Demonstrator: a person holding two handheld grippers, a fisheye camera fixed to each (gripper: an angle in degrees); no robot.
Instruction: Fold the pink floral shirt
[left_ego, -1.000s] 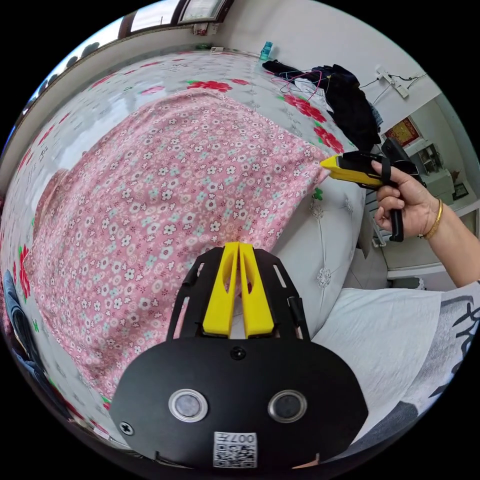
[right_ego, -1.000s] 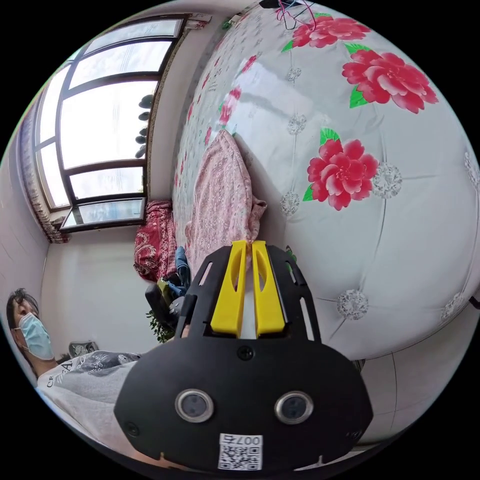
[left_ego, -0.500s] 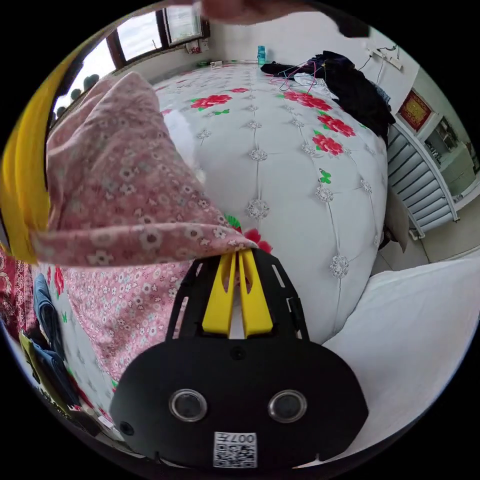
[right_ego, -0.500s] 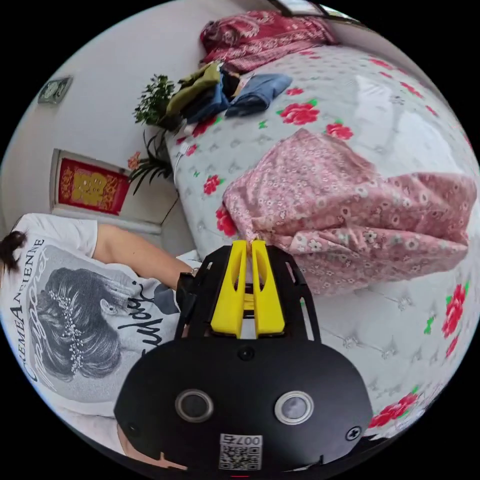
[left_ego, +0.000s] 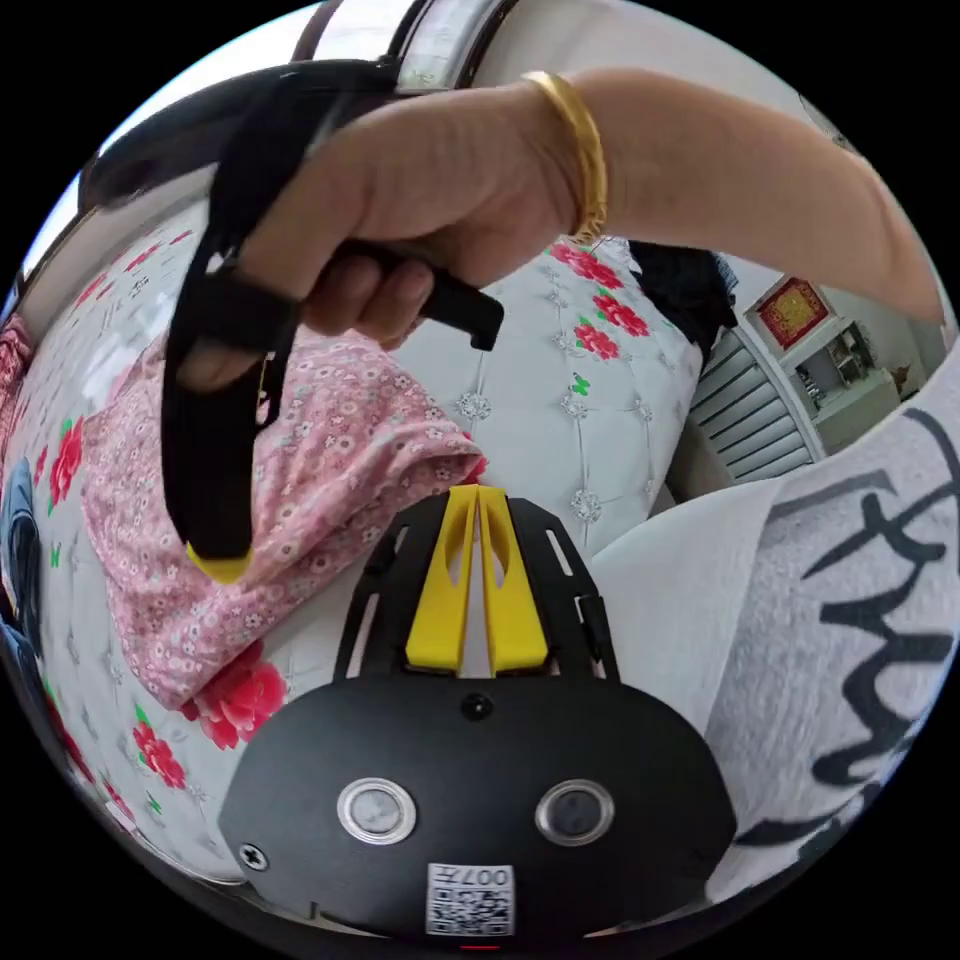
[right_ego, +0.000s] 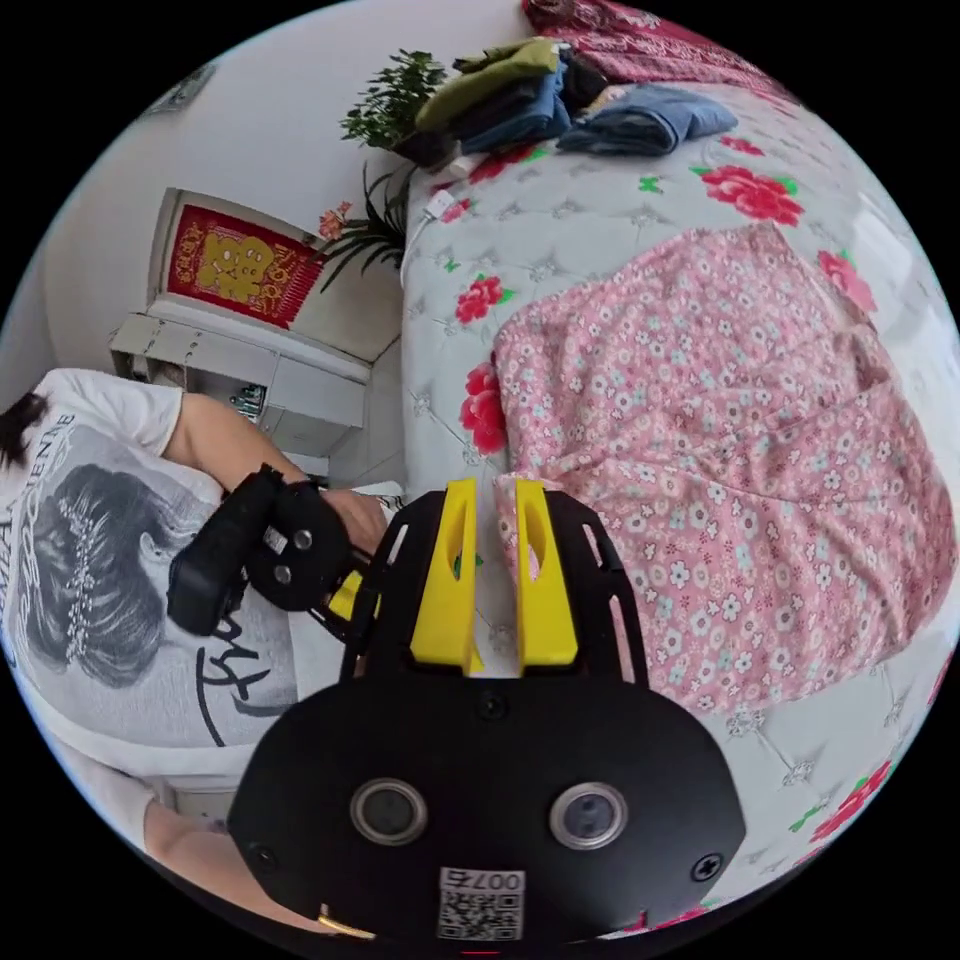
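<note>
The pink floral shirt (left_ego: 340, 470) lies doubled over on the white flowered bed (left_ego: 520, 400). My left gripper (left_ego: 478, 492) is shut, with the shirt's near corner pinched at its tips by the bed's edge. A hand carries my right gripper (left_ego: 220, 565) across the left gripper view, above the shirt. In the right gripper view the folded shirt (right_ego: 720, 440) spreads out ahead. My right gripper (right_ego: 490, 490) has its jaws slightly parted, with a shirt corner lying loose between them. The left gripper's black body (right_ego: 250, 560) shows in the person's hand beside the bed.
A pile of folded clothes (right_ego: 520, 90) and blue jeans (right_ego: 650, 115) lie at the bed's far end beside a plant (right_ego: 390, 100). Dark clothes (left_ego: 685, 285) are heaped at another corner. A white cabinet (right_ego: 250, 370) stands against the wall. The person's torso (left_ego: 850, 600) is close by.
The right gripper carried its shirt corner over across the bed, so the shirt now lies folded in half. Its jaws have parted. The left gripper stays shut on its corner.
</note>
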